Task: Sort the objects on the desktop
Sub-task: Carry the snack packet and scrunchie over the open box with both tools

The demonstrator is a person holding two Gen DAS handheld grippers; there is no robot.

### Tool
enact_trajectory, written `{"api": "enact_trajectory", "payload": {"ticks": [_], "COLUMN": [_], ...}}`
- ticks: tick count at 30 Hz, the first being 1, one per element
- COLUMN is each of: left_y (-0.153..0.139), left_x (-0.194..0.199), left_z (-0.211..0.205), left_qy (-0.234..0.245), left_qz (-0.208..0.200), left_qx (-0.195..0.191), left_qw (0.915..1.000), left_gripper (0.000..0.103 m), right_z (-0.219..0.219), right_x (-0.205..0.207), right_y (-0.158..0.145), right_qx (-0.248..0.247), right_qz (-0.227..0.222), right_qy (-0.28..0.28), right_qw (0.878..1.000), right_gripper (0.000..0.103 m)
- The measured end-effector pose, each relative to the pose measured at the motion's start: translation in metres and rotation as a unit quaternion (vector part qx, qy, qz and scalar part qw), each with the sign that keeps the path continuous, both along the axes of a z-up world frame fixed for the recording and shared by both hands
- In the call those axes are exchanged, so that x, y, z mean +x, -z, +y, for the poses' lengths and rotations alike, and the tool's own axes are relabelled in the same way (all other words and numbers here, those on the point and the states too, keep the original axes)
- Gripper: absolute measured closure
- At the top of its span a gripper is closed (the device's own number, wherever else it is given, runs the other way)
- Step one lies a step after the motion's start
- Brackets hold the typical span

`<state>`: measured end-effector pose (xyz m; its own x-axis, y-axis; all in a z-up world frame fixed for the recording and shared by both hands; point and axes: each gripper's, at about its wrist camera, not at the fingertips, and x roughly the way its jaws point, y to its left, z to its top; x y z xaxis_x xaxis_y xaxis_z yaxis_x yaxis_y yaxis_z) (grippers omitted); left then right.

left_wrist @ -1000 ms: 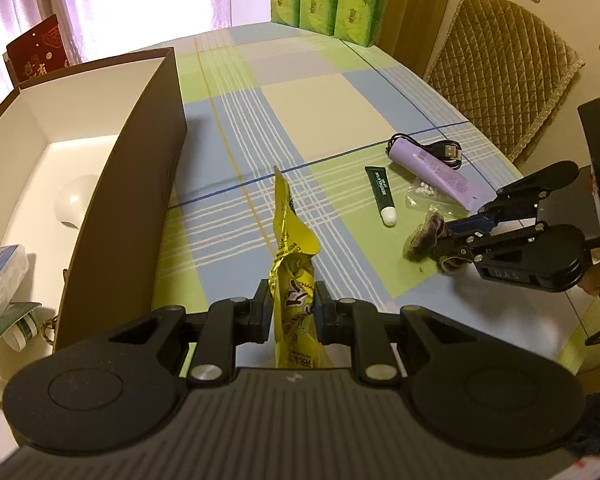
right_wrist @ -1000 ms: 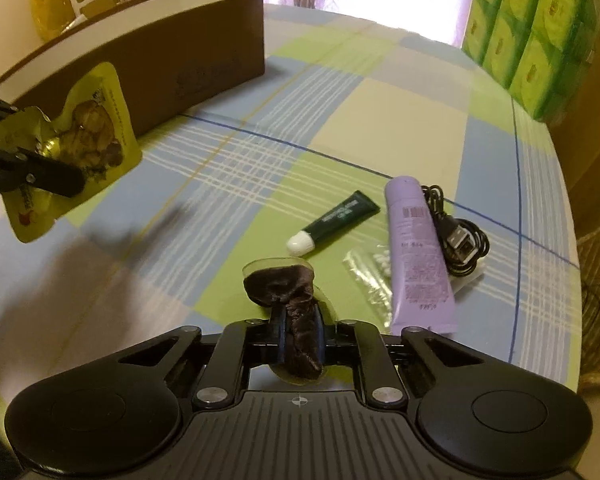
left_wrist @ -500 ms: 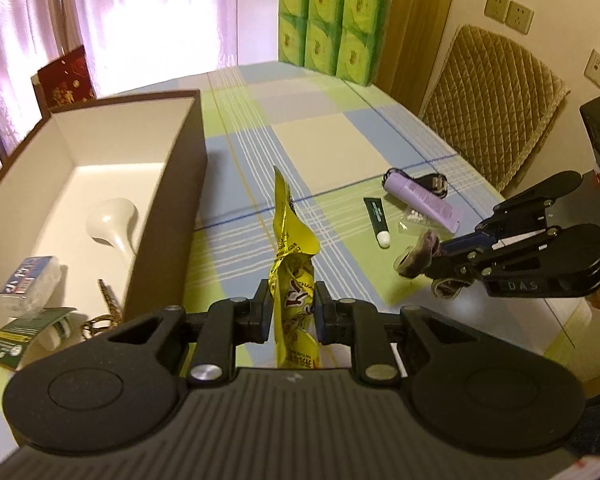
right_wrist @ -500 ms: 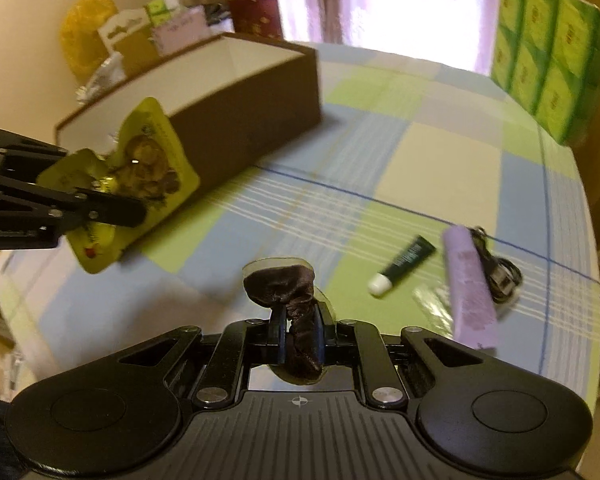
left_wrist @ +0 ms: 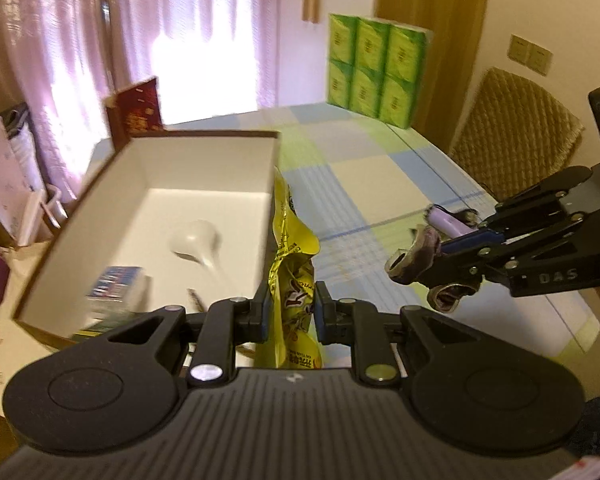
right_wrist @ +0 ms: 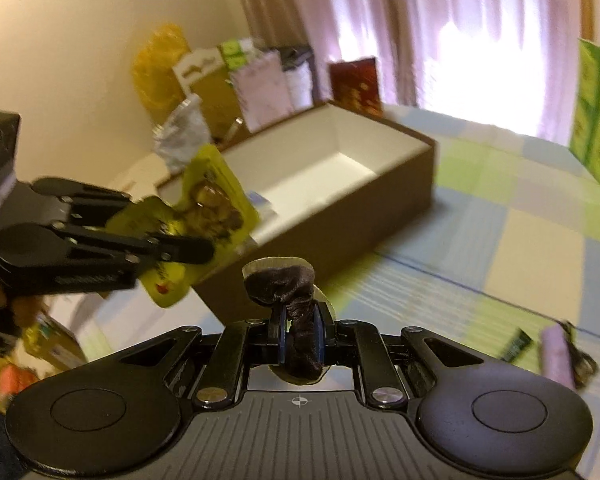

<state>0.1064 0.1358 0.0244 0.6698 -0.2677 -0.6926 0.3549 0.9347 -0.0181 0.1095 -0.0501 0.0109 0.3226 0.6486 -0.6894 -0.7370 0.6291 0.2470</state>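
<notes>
The big brown box (left_wrist: 188, 184) sits on the checked table (left_wrist: 380, 184), and it is open on top. Inside the box lie a white scoop (left_wrist: 196, 240) and a small blue and white packet (left_wrist: 114, 292), a bit blurry. Behind the box stands a red card (left_wrist: 134, 110).

Just right of the box, the left gripper (left_wrist: 290, 312) is up in the air. Its two fingers are squeezed tight on a yellow snack bag (left_wrist: 292, 264), which stands up tall next to the box's right wall.

Farther right of the box, the right gripper (right_wrist: 299, 340) is up in the air too. Its fingers are pinched close on a dark brown hair tie (right_wrist: 296, 300), which bunches up above them.

On the table, well to the right of the box, lie a purple tube (left_wrist: 446, 222), a dark green tube (right_wrist: 516, 346) and a black cable (right_wrist: 580, 360). At the far end of the table, past the box, stand green tissue packs (left_wrist: 374, 68)
</notes>
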Motion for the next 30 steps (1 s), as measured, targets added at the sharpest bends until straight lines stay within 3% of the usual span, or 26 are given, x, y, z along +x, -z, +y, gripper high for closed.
{"api": "enact_trajectory", "payload": {"ticks": [10,16,30], "left_y": [-0.015,-0.008,0.049], "left_x": [0.028,0.065,0.152], "left_z": [0.059,0.079,0.092], "left_qy": [-0.029,-0.023,0.016], "left_qz": [-0.032,-0.029,0.060], "left_qx": [0.025,0.035,0.020], "left_qw": [0.9987,0.9987,0.9979], "left_gripper": [0.086,0.086,0.086], "right_z": [0.076,0.120,0.172], "right_x": [0.026,0.057,0.131], "right_y": [-0.021,-0.015,0.052], "right_qx": [0.051,0.044,-0.046], "right_qz": [0.002,0.004,0.055], "right_qy": [-0.004,0.016,0.061], "right_qw": [0.999,0.999,0.996], "right_gripper": [0.093,0.092,0.092]}}
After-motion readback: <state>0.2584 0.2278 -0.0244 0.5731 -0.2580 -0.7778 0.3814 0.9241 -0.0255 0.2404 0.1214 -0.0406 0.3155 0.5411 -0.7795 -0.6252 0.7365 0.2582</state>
